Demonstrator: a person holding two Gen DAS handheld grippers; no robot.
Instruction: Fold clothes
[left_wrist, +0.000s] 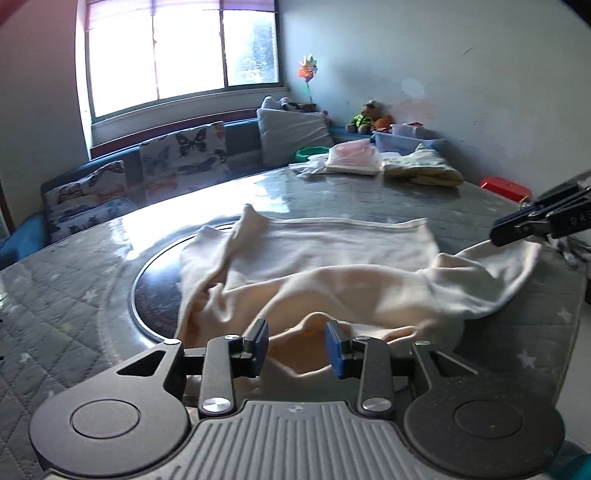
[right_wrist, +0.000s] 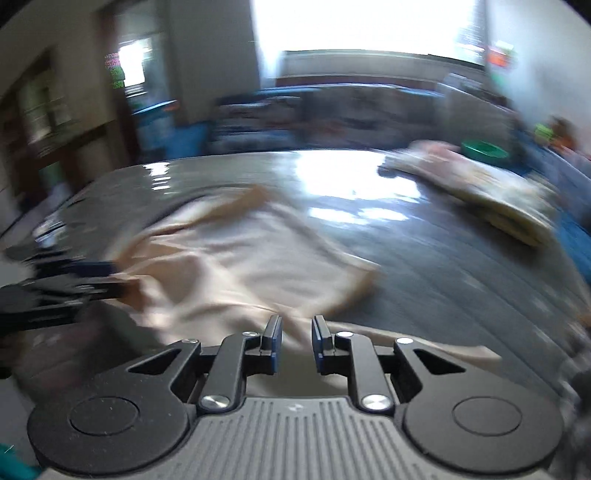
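We are working on a cream garment (left_wrist: 332, 266) lying rumpled near the table's (left_wrist: 66, 314) near edge, over its dark round inset. Our left gripper (left_wrist: 297, 345) is standing released, cloth bunching between its fingers. Our right gripper (right_wrist: 295, 341) is also parted, at the garment's right corner. Folded clothes (left_wrist: 391, 166) are sitting at the far right edge; this fold is barely begun.

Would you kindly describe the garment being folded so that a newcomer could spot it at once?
Start at the grey quilted table below the window. The cream garment lies crumpled across its near middle, partly over a dark round inset. Unlike the pink and yellow folded piles at the far edge, it is plain, pale and unfolded.
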